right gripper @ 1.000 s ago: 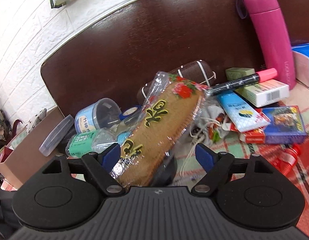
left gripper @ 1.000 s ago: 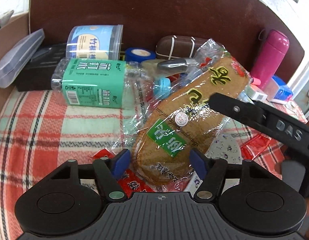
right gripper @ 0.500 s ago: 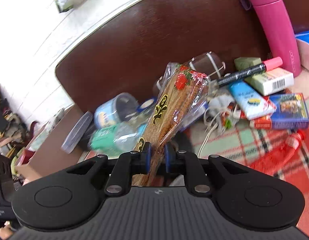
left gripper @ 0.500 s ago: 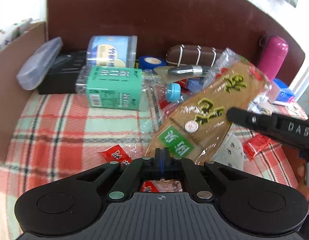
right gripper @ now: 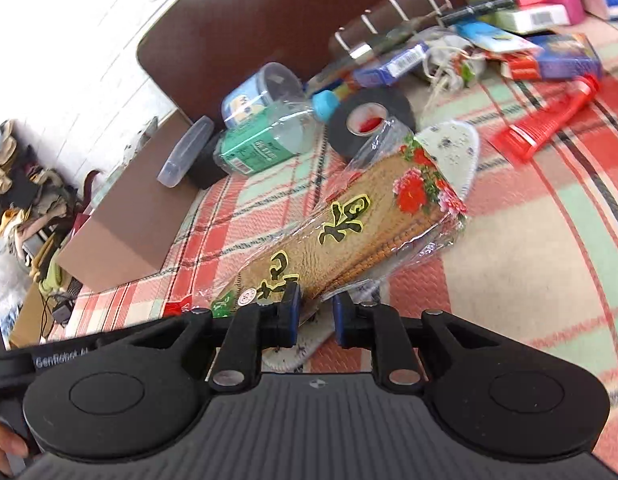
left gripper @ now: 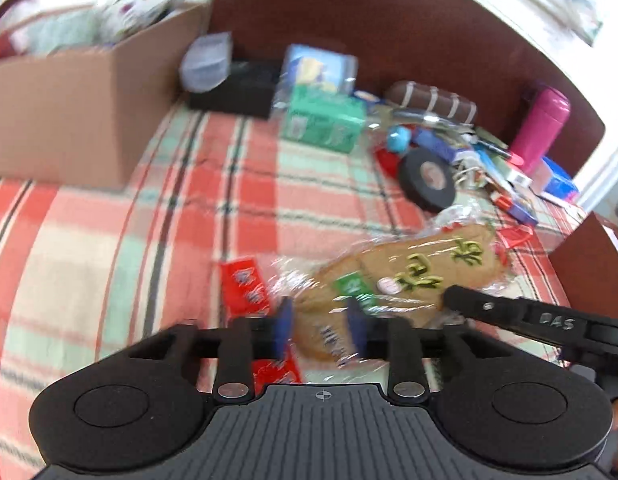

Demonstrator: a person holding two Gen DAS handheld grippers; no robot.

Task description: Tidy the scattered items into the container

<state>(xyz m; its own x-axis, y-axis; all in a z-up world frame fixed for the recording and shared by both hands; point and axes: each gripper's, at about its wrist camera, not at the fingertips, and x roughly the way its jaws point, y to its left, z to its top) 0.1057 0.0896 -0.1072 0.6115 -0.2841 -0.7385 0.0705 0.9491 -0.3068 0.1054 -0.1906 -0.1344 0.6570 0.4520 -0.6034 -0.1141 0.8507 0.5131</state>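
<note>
Blue-padded fingers (right gripper: 289,312) of the right gripper (right gripper: 315,314) pinch the wrapped insole pack (right gripper: 349,236), held low over the plaid blanket (right gripper: 529,264). Left gripper (left gripper: 319,330), blurred, straddles the pack's other end, grip unclear. Cardboard box (left gripper: 69,112) sits at the blanket's far-left edge.

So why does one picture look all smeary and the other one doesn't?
Left wrist view: motion blur smears the cardboard box, the green bottle and the blue pads. Right wrist view: sharp, so the insole pack lettering shows clearly; the fisheye bends the plaid stripes in both.
</note>
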